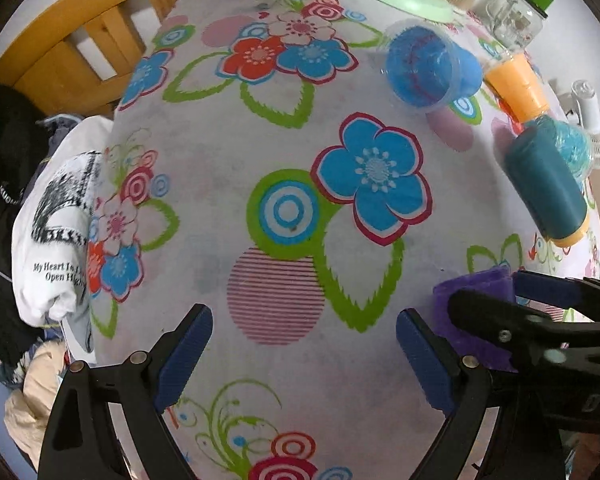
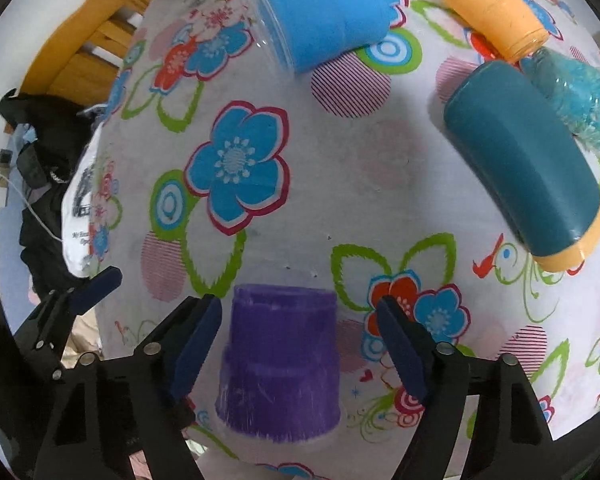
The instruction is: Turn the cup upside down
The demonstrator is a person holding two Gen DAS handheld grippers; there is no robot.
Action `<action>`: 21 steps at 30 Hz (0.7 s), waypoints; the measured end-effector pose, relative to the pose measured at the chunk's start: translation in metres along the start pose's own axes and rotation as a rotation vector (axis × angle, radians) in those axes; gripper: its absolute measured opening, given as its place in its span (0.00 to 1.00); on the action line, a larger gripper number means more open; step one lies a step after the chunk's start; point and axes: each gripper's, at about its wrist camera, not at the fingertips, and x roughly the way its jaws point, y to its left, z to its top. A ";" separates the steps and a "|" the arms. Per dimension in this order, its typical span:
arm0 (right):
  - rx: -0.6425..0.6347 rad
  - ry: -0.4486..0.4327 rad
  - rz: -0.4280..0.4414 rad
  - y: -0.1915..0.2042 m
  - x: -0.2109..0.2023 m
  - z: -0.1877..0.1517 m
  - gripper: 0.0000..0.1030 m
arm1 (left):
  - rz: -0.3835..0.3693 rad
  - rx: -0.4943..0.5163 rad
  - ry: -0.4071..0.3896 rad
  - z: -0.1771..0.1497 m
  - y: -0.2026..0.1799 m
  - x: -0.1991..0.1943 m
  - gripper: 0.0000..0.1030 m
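Observation:
A purple cup (image 2: 280,364) stands upside down on the flowered tablecloth (image 2: 340,184), between the open fingers of my right gripper (image 2: 300,344), which do not touch it. Its edge shows in the left wrist view (image 1: 476,320), behind my right gripper's black arm. My left gripper (image 1: 304,356) is open and empty above the cloth, left of the purple cup. A blue cup (image 1: 432,66) lies on its side further back; it also shows in the right wrist view (image 2: 324,20).
An orange cup (image 2: 496,8), a teal cup (image 2: 528,164) with an orange rim and a glittery turquoise cup (image 2: 576,96) lie at the right. A jar with a green lid (image 1: 520,12) stands behind. A wooden chair (image 1: 84,36) and clothes (image 1: 52,240) are at the table's left edge.

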 end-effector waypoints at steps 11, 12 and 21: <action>-0.020 0.002 -0.067 0.002 0.012 0.001 0.57 | 0.046 0.087 0.031 0.002 -0.007 0.017 0.92; -0.023 -0.003 -0.074 0.003 0.013 0.002 0.56 | 0.045 0.090 0.032 0.002 -0.007 0.018 0.92; -0.017 -0.078 -0.065 0.007 -0.012 -0.004 0.55 | 0.027 0.103 -0.008 0.006 -0.015 -0.002 0.92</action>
